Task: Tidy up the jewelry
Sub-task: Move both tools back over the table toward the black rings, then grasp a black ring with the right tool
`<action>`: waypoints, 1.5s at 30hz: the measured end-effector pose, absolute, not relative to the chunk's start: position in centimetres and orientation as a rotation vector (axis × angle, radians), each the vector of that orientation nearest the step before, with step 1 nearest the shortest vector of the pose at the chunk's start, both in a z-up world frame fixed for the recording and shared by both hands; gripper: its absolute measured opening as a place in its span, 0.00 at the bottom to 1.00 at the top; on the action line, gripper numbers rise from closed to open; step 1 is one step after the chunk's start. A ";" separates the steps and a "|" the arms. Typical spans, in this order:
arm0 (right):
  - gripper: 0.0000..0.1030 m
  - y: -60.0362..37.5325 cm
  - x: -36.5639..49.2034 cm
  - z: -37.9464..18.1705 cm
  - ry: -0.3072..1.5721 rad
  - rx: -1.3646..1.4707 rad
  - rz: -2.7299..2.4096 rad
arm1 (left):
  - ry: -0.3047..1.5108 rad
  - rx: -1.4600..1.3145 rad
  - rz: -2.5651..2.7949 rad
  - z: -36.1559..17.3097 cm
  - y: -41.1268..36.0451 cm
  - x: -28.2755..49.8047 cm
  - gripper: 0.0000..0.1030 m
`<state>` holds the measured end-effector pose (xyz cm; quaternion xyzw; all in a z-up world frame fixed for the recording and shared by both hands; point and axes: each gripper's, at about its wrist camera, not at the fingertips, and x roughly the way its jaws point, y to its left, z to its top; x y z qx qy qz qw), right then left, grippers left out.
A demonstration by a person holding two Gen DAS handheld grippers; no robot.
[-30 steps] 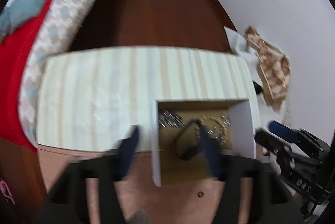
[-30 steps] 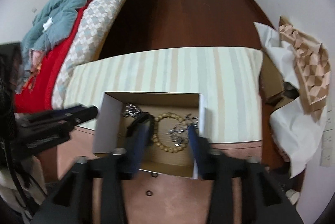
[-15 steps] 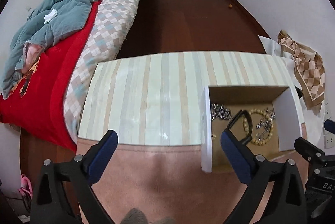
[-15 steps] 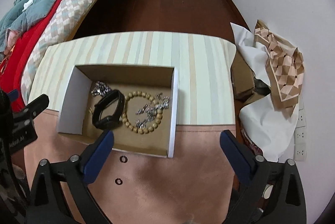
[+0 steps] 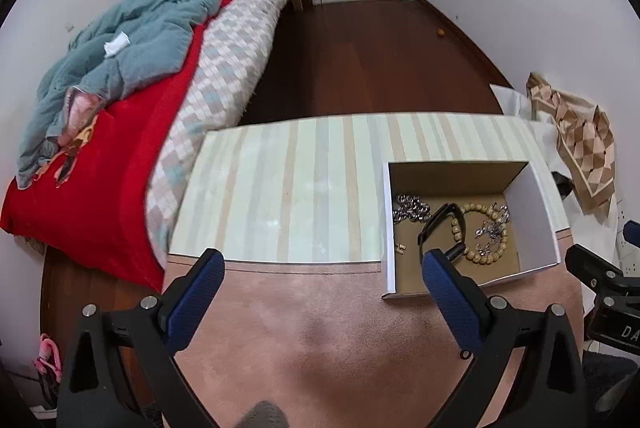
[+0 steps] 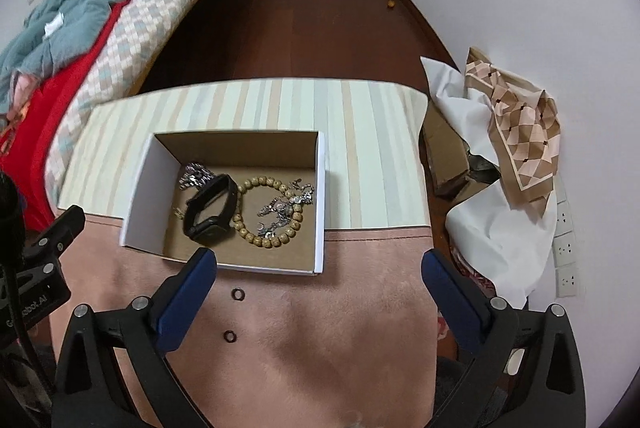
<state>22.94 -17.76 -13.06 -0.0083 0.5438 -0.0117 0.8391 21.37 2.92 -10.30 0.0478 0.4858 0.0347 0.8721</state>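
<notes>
An open white cardboard box (image 6: 144, 183) (image 5: 538, 205) sits on the table. In it lie a black wristband (image 6: 210, 209) (image 5: 434, 224), a tan bead bracelet (image 6: 244, 228) (image 5: 486, 258), a silver chain (image 6: 194, 175) (image 5: 410, 207) and more silver jewelry (image 6: 286, 207). Two small dark rings (image 6: 238, 293) (image 6: 229, 335) lie on the pink cloth in front of the box. My right gripper (image 6: 318, 284) is open and empty, above the cloth near the box. My left gripper (image 5: 320, 276) is open and empty, left of the box.
The table has a striped cloth (image 5: 304, 179) at the back and a pink cloth (image 6: 340, 328) at the front. A bed (image 5: 132, 115) with red and blue bedding stands on the left. White paper and a patterned cloth (image 6: 516, 131) lie on the right by the wall.
Both grippers have opened wide and drawn back from the box. The black wristband now lies in the box, free of both grippers.
</notes>
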 end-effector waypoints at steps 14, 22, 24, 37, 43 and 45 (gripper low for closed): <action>1.00 -17.9 16.1 -5.9 0.991 0.015 -0.022 | 0.866 0.067 0.060 -3.7 3.2 15.4 0.98; 1.00 -17.6 12.7 -2.4 0.915 0.009 -0.016 | 0.819 0.058 0.078 -1.7 3.3 12.8 0.98; 1.00 -17.4 12.3 -2.1 0.911 0.015 -0.010 | 0.813 0.055 0.089 -1.8 3.4 12.5 0.98; 0.62 -16.4 13.0 -15.3 1.052 0.077 0.057 | 1.092 0.102 0.234 -15.4 6.5 14.0 0.98; 0.47 -14.2 13.7 -22.0 1.091 0.102 0.135 | 1.231 0.089 0.253 -21.3 8.4 14.3 0.98; 0.45 -13.2 13.8 -23.2 1.084 0.095 0.151 | 1.247 0.085 0.256 -22.0 8.7 14.3 0.98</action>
